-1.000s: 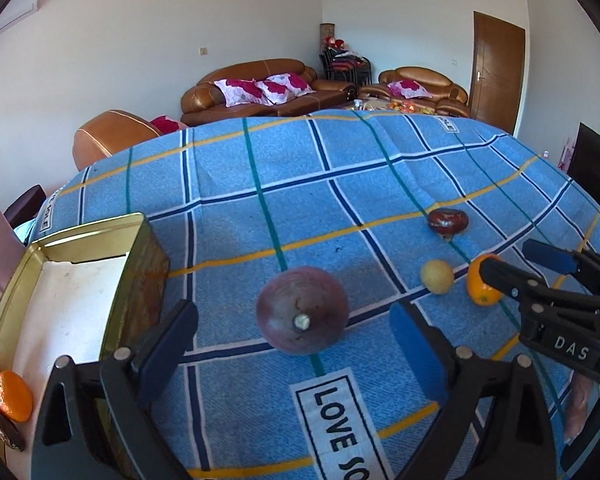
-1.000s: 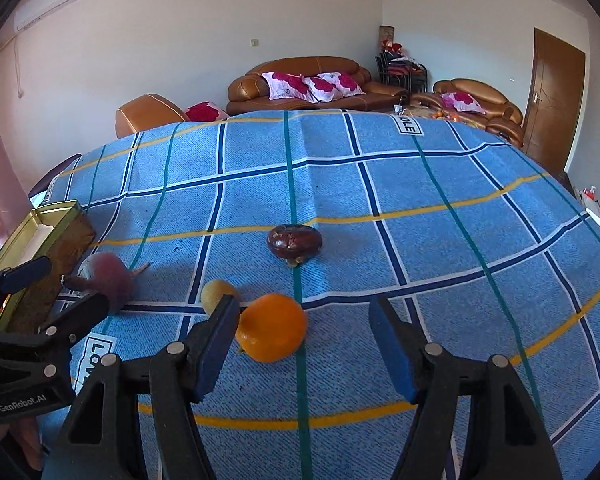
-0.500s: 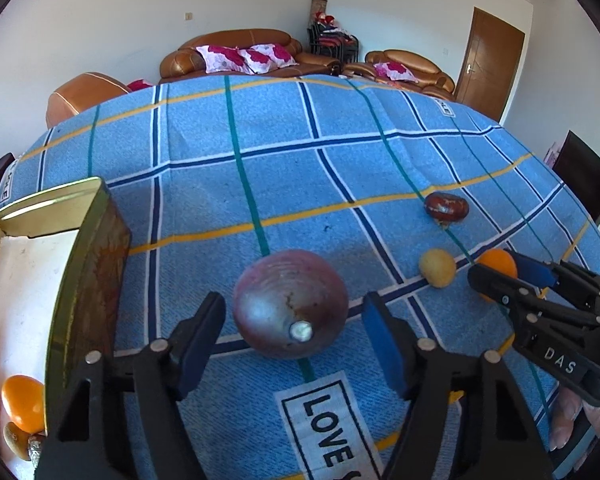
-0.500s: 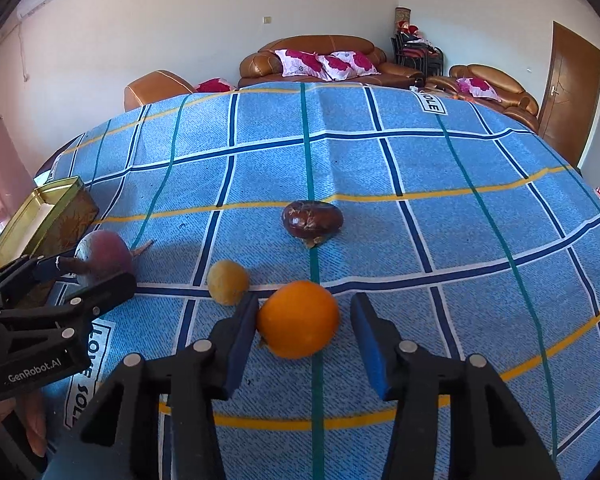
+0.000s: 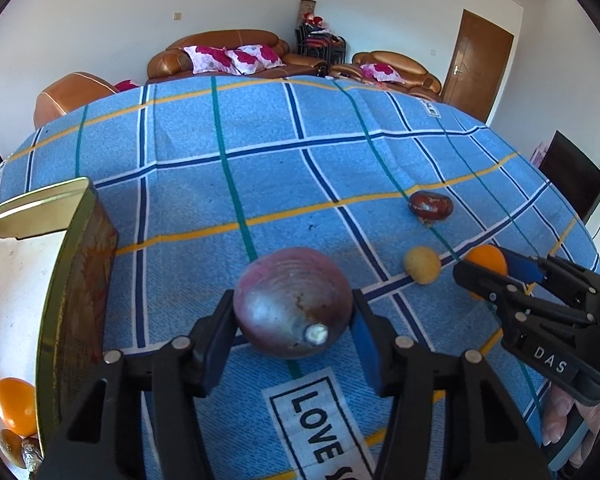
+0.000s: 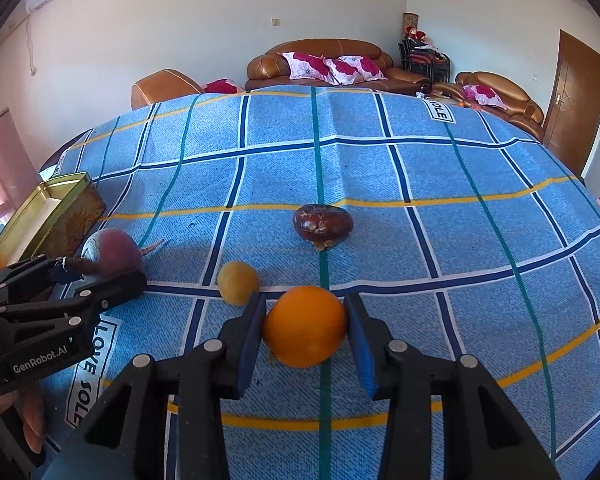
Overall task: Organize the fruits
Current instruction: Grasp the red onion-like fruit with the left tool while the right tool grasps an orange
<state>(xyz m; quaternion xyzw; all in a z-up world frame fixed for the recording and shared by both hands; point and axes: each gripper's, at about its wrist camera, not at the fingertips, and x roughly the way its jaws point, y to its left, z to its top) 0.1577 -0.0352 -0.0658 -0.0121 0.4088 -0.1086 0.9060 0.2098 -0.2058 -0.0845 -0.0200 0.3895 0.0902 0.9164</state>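
Observation:
My left gripper [image 5: 292, 320] is shut on a large purple round fruit [image 5: 292, 300] that rests on the blue checked cloth. My right gripper [image 6: 305, 330] is shut on an orange [image 6: 305, 326] that also sits on the cloth. In the right wrist view the left gripper [image 6: 72, 276] shows at the left with the purple fruit [image 6: 112, 252]. A small yellow fruit [image 6: 238, 282] lies just left of the orange. A dark brown fruit [image 6: 323, 222] lies farther back. A gold tin box [image 5: 76, 280] stands at the left with oranges [image 5: 14, 404] inside.
The blue checked cloth [image 6: 420, 168] covers the whole table. Brown sofas [image 6: 332, 64] with pink cushions stand behind the table. A wooden door [image 6: 576, 96] is at the far right. A dark screen [image 5: 572, 176] stands beyond the table's right edge.
Both grippers have moved forward and closed. The left jaws now clamp the purple fruit and the right jaws clamp the orange. The fruits on the cloth have not shifted.

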